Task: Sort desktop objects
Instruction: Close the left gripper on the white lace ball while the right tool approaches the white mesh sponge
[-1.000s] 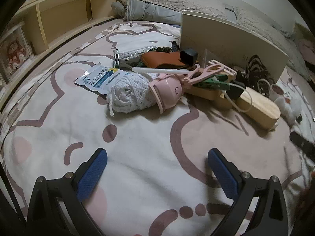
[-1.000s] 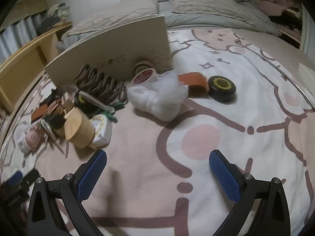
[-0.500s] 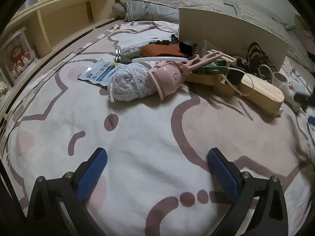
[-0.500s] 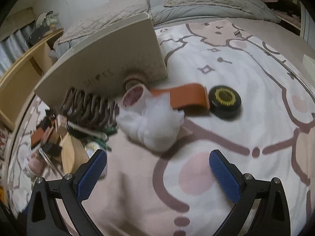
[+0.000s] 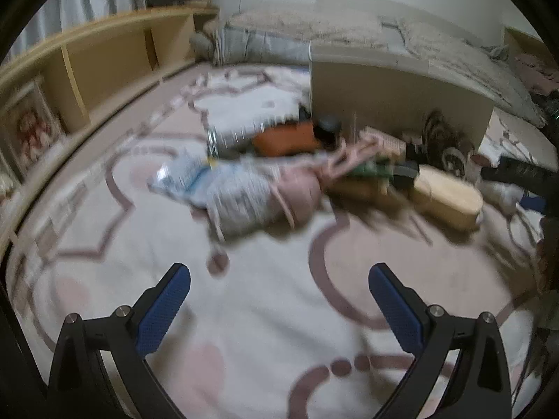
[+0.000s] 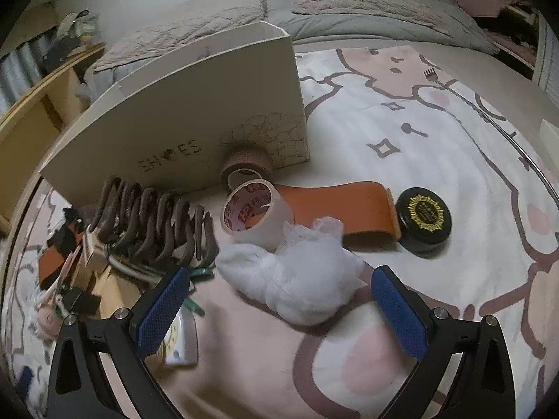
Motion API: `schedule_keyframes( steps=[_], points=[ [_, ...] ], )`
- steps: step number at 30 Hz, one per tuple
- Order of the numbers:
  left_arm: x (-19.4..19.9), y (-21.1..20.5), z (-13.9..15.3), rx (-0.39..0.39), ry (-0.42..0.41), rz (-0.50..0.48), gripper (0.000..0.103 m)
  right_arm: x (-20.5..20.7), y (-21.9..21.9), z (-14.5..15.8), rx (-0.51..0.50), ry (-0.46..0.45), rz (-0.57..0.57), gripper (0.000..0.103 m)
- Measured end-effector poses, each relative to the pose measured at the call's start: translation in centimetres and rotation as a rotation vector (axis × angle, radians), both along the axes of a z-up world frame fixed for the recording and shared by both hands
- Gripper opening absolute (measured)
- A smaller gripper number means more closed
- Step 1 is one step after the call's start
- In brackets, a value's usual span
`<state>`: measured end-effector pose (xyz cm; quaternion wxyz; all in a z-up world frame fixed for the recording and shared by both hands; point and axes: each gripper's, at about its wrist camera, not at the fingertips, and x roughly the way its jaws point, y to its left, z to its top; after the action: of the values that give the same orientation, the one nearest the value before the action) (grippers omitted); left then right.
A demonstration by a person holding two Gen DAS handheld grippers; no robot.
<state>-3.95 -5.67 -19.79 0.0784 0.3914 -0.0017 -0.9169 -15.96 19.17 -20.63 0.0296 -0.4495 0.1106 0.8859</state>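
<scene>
White mesh puff (image 6: 297, 279) lay at lower centre of your right wrist view, between the spread jaws of your right gripper (image 6: 279, 303), untouched. Behind it sat a tape roll (image 6: 255, 209), an orange strap (image 6: 335, 206) and a black tin (image 6: 424, 218). Your left gripper (image 5: 279, 305) also had its jaws apart, holding nothing, over the patterned blanket (image 5: 265, 314); that view was blurred.

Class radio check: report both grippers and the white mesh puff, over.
Left gripper open, empty. Right gripper open, white mesh puff just ahead. Tape roll touching puff behind.
</scene>
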Motion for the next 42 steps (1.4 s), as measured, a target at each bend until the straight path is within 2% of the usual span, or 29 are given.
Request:
schedule_keyframes(
  steps=[8,10,13,20,23,28,32,38,39,42],
  points=[
    [-2.3,-1.1,2.2,-0.056,0.035,-0.09,0.099,-0.9,-0.4,-1.4,0.077,-0.037,-0.059,0.103],
    [-2.8,-1.6,2.1,-0.066,0.02,-0.103,0.086,-0.5,0.1,-1.9,0.085,-0.05,-0.076,0.103],
    [-3.3,-2.4,1.6,-0.065,-0.008,-0.113,0.076,0.3,1.1,-2.3,0.054,-0.041,-0.086,0.103],
    [-4.7,-4.0,0.2,-0.093,-0.046,-0.139,0.061,1.7,1.1,-2.6,0.085,-0.042,-0.037,0.103],
    [-5.1,-4.7,-0.5,-0.066,-0.068,-0.122,0.058,2.0,1.3,-2.7,0.075,-0.031,-0.04,0.103],
    [-5.2,-5.2,-1.3,0.005,-0.09,-0.13,0.042,2.2,1.1,-2.9,0.086,-0.014,-0.044,0.103],
    [-4.9,-5.2,-1.1,0.024,-0.075,-0.121,0.038,2.2,0.9,-3.0,0.107,-0.018,-0.043,0.103],
    [-4.1,-5.6,-0.8,0.097,-0.067,-0.11,0.032,2.3,0.8,-3.1,0.114,-0.023,-0.042,0.103],
    [-3.9,-5.5,-0.7,0.1,-0.069,-0.11,0.028,2.2,0.8,-3.1,0.124,-0.027,-0.041,0.103],
    [-3.4,-5.1,-0.7,0.093,-0.075,-0.108,0.026,2.3,1.0,-3.2,0.12,-0.027,-0.04,0.103]
  ],
)
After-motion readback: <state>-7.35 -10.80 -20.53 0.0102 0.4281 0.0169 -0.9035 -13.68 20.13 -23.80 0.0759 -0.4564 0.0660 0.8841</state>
